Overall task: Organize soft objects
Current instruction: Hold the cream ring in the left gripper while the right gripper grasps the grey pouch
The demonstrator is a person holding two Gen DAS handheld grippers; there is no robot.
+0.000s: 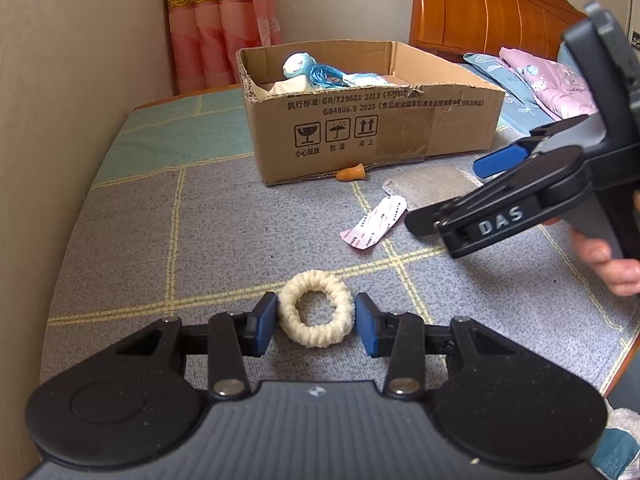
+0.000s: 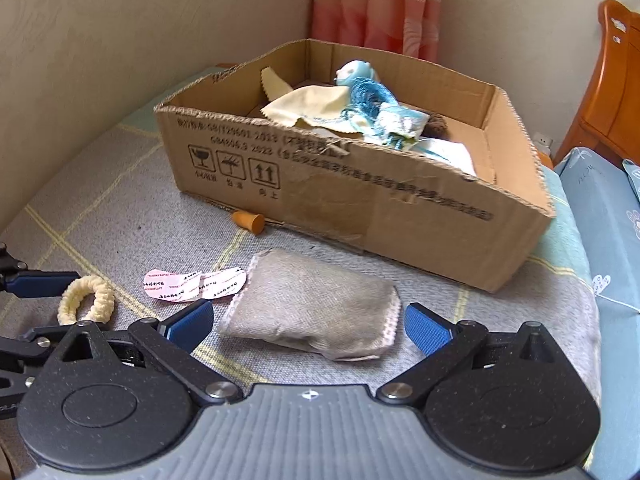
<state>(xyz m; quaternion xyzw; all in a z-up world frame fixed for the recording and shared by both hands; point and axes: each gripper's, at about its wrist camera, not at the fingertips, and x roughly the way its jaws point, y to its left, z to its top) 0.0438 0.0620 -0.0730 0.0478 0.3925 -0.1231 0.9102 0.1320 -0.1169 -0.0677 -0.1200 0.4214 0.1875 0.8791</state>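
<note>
- A bed covered in a grey checked blanket fills a corner between pale walls, with a striped pink curtain behind.
- The cream knitted hair ring lies flat on the blanket, between the blue pads of the left tool, which pinch it on both sides; it is not yet lifted.
- The grey fabric pouch lies near the open brown cardboard box; the right tool hovers over it, jaws wide, pads apart from the cloth.
- Just beside the pouch lie pink-and-white paper-wrapped plasters; a small orange rubber cone rests against the box wall.
- The box already holds a yellow cloth and a blue-haired doll.
- Judged step: gathering loose soft things into the box. Next, the left tool likely needs to lift the ring clear and carry it over the box rim; the right should lower and close on the pouch.
</note>
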